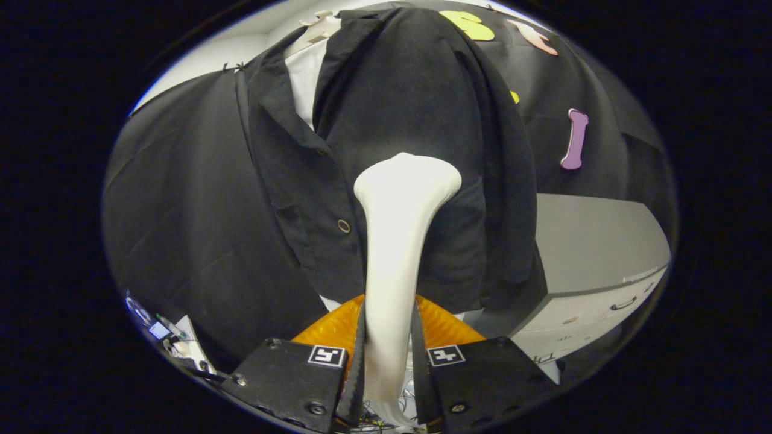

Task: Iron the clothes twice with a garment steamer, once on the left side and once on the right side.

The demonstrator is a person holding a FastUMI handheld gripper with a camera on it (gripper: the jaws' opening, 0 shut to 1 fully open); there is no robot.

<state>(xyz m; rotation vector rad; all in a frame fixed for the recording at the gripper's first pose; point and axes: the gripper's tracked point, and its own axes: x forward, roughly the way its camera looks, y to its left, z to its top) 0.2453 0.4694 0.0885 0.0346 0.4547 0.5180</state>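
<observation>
At the nearest point the gripper (389, 355) shows its two black fingers (356, 361), each carrying a small square marker, and they are clenched on the white handle of the garment steamer (395, 253), one finger pressing on each side of it. Just behind the fingers there is an orange ribbed part (329, 328) of the gripper on both sides of the handle. The steamer rises straight ahead from between the fingers and becomes wider at its head, and this head lies against the front of the black shirt (398, 120), just beside a round button (344, 226) on the button strip. The shirt hangs upright with its collar open, and something white (304, 72) shows inside the collar; a light hanger (319, 27) shows at the top of it. The lower hem of the shirt ends a little above the fingers. On the right of the shirt stands a grey cabinet (594, 241) with light drawers (597, 319), its top near the shirt's edge. On the left, low, some small devices and cables (166, 334) lie close to the gripper. Behind all this hangs the black cloth wall (175, 199), with open space on the left of the shirt.
</observation>
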